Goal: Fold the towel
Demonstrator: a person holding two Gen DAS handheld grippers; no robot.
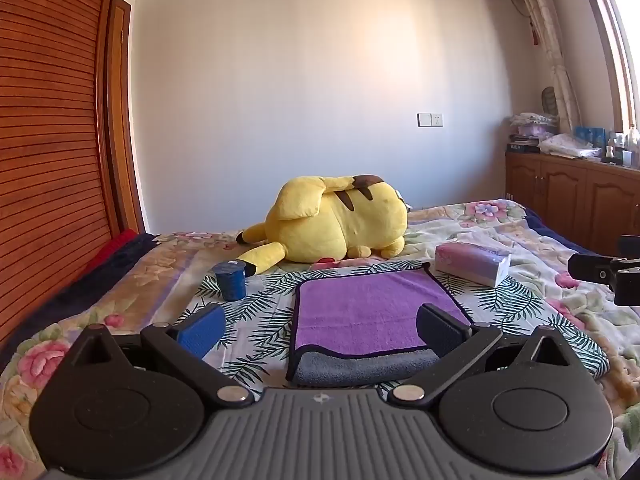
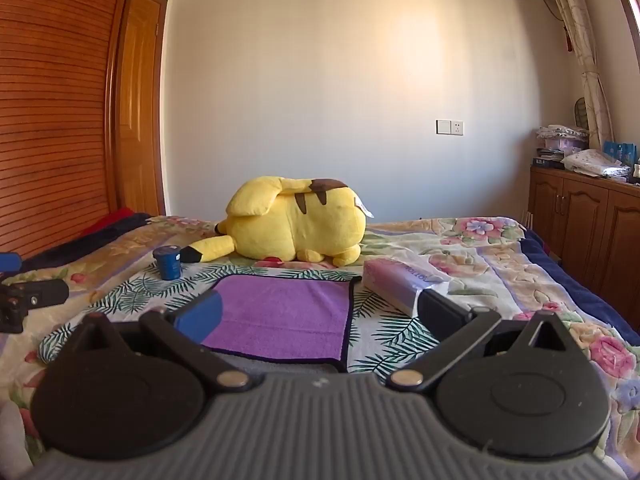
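Purple terry: the towel [image 1: 362,316] lies flat on the leaf-print sheet [image 1: 256,312] in the middle of the bed [image 1: 532,236], already doubled over, purple side up with a grey layer poking out along the near edge
Hidden bits: in the right wrist view the gripper body covers the towel's near edge, so the grey layer barely shows there; in the left wrist view the dark finger [image 1: 440,330] sits in front of the towel's near right corner
Cut off: the other gripper only shows as a black piece at the frame edge in each view, no way to read its fingers from there
Hard to make out: print on the tissue pack [image 1: 472,263] is too small and skewed to read properly; stuff piled on the wooden cabinet [image 1: 568,196] is just a blurry heap
Containers: small dark blue cup [image 1: 231,285] stands upright just left of the towel, apart from it; can't see inside it
Left gripper [image 1: 320,330]: fingers spread wide, nothing between them, held low over the near edge of the towel
Right gripper [image 2: 320,316]: also wide apart and holding nothing, blue pad [image 2: 200,318] over the towel's left part, dark finger near the tissue pack
Background: yellow plush toy [image 1: 336,220] lying on its side behind the towel, not touching it; tissue pack sits just right of the towel's far corner
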